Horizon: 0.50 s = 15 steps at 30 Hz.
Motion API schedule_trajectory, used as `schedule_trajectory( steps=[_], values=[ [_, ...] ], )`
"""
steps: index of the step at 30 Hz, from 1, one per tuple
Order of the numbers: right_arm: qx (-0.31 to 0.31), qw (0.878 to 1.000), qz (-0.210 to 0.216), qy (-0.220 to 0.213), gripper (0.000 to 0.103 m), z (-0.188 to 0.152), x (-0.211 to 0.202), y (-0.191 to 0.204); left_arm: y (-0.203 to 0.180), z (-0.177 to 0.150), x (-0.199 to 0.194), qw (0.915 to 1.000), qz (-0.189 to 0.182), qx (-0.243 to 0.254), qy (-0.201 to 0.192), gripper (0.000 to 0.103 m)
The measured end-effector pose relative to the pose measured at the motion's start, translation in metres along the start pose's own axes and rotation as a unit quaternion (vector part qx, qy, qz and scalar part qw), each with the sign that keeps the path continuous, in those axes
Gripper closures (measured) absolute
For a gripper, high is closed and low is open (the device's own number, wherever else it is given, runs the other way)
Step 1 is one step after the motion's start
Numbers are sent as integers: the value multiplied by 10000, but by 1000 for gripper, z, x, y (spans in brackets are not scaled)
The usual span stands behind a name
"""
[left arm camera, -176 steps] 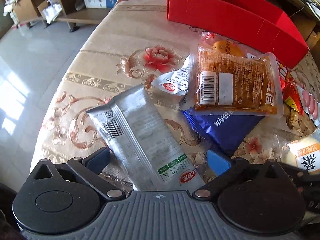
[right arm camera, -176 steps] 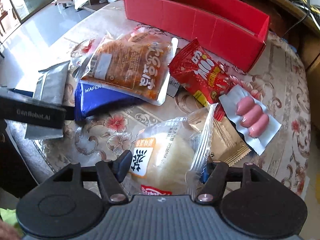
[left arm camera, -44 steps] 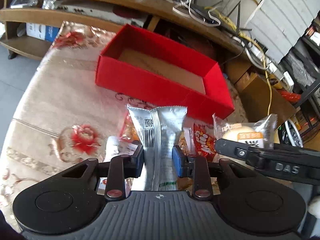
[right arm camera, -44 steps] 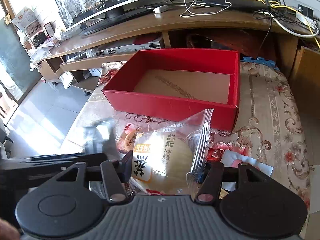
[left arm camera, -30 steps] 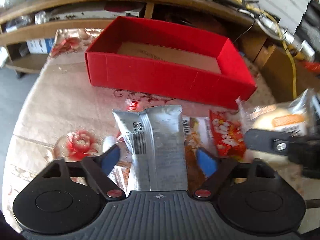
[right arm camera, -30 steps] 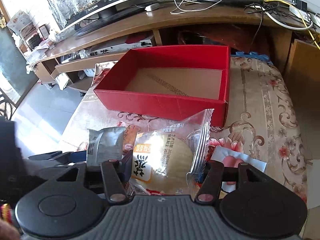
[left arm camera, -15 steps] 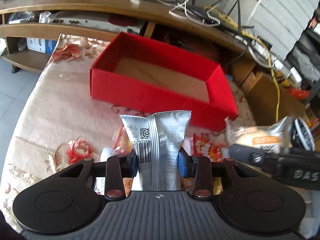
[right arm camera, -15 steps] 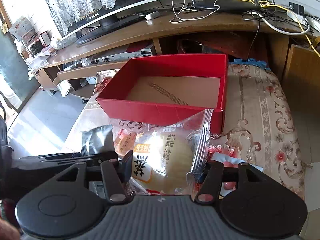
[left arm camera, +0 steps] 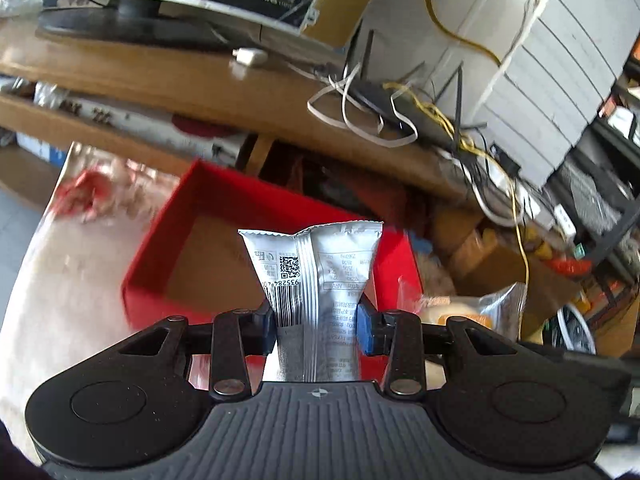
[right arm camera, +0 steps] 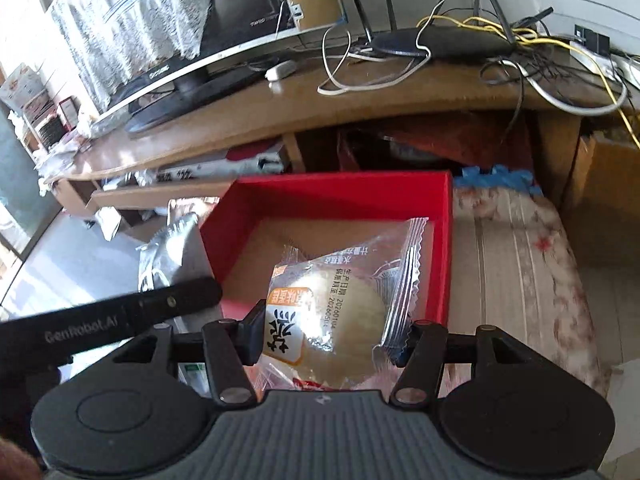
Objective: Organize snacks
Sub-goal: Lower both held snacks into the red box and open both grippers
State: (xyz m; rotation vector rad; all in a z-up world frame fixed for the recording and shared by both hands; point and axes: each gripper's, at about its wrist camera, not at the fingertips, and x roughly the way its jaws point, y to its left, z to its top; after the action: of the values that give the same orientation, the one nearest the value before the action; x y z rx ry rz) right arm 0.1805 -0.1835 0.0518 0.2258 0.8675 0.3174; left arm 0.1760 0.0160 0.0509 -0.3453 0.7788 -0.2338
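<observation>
- The left gripper (left arm camera: 318,330) has its jaws drawn narrow, clamped on the lower part of a silver foil snack packet (left arm camera: 316,280); the packet stands upright between the pads, its crimped top edge toward twelve o'clock and a barcode and QR code showing on the side facing the camera.
- The right gripper (right arm camera: 334,338) has its jaws set wider, pressed against both sides of a clear-wrapped round bun (right arm camera: 340,312) with an orange and white label at its nine o'clock side.
- Beyond both packets, toward twelve o'clock, lies an open red cardboard box (right arm camera: 440,248) with a bare brown floor; in the right wrist view the bun hangs over the box's near part.
- In the right wrist view the left gripper's black finger crosses at nine o'clock, with the silver packet just outside the box's left wall.
- The box rests on a floral tablecloth (right arm camera: 520,264) that stretches away at three o'clock.
- Farther off at twelve o'clock is a wooden TV stand (right arm camera: 360,100) bearing a television (right arm camera: 240,12), a black router (right arm camera: 432,42) and tangled cables.
</observation>
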Motion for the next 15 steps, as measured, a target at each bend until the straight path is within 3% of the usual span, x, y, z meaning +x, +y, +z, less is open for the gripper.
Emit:
schedule_trajectory(
  steps=[7,15],
  values=[
    [43,9999,-105,-18,47,36,41,-5,11,34,37,9998,72,-175,-94,58],
    [-55,9992,-272,304,47,45,95,-11,21,35,84,9992,300,-166,191,57]
  ],
)
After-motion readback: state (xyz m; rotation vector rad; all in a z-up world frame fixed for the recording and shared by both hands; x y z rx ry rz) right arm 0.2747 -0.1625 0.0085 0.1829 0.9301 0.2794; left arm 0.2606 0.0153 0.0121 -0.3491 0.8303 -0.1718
